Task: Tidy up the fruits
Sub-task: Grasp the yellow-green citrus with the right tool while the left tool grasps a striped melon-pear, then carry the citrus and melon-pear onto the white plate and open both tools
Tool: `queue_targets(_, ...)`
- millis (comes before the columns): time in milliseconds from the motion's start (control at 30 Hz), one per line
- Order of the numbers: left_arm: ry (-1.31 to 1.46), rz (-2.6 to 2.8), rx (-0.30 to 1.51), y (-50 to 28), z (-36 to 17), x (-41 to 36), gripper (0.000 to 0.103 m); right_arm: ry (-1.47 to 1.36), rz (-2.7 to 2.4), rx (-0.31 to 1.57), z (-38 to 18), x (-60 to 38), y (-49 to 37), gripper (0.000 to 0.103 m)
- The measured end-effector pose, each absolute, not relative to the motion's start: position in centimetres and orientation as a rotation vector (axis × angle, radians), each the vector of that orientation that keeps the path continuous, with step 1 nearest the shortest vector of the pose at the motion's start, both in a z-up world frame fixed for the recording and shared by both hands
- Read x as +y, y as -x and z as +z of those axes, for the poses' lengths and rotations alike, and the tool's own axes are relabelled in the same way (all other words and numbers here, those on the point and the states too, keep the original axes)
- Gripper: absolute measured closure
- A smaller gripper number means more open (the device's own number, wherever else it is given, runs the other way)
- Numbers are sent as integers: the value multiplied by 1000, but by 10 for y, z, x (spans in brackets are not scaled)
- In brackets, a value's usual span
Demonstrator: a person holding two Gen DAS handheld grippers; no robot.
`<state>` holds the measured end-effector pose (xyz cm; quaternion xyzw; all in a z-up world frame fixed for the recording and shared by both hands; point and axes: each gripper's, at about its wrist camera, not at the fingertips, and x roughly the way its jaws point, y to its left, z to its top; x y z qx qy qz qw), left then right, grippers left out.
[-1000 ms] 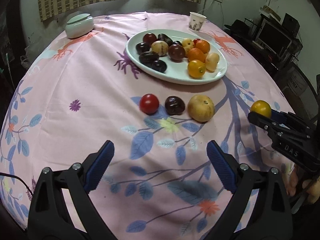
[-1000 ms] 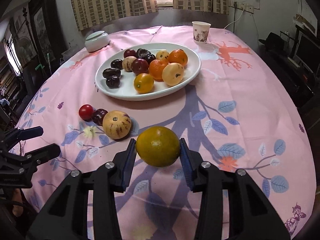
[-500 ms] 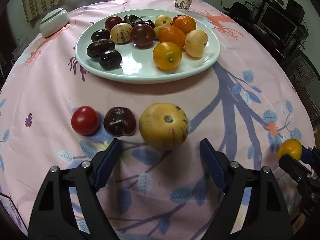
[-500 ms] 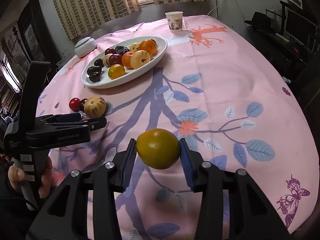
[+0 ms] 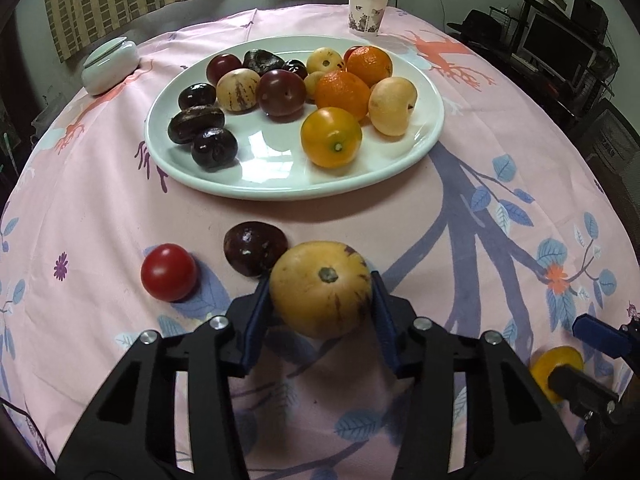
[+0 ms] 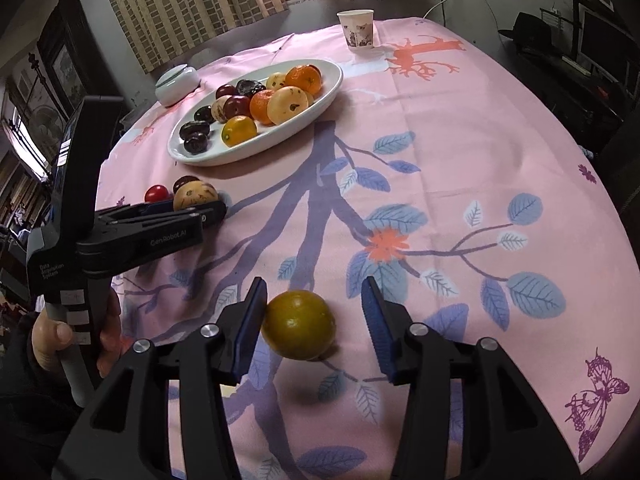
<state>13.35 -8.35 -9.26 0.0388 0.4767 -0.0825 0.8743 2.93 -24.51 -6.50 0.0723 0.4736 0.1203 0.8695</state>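
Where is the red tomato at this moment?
In the left wrist view the red tomato sits on the tablecloth, left of the dark plum, in front of the white plate.

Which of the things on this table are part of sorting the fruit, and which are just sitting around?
Job:
- yellow purple-streaked round fruit, clamped by left hand-held gripper
- greenish-yellow round citrus, resting between the opening right hand-held gripper jaws
- red tomato
- dark plum
- white oval plate of fruit

Lying about:
- paper cup
- white lidded dish

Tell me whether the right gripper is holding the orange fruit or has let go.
Let go: right gripper has just been opening; orange fruit sits on the cloth, clear of one finger.
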Motion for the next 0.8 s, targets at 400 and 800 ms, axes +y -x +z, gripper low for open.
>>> queue_targets(400,-35,-246,992,-123,-89,-76,57,-113,282,1006,-74,-222,-4,64)
queue_targets(800,51,-269,945,-70,-59,-26,57,-98,293,974,-53,-203,-34,64)
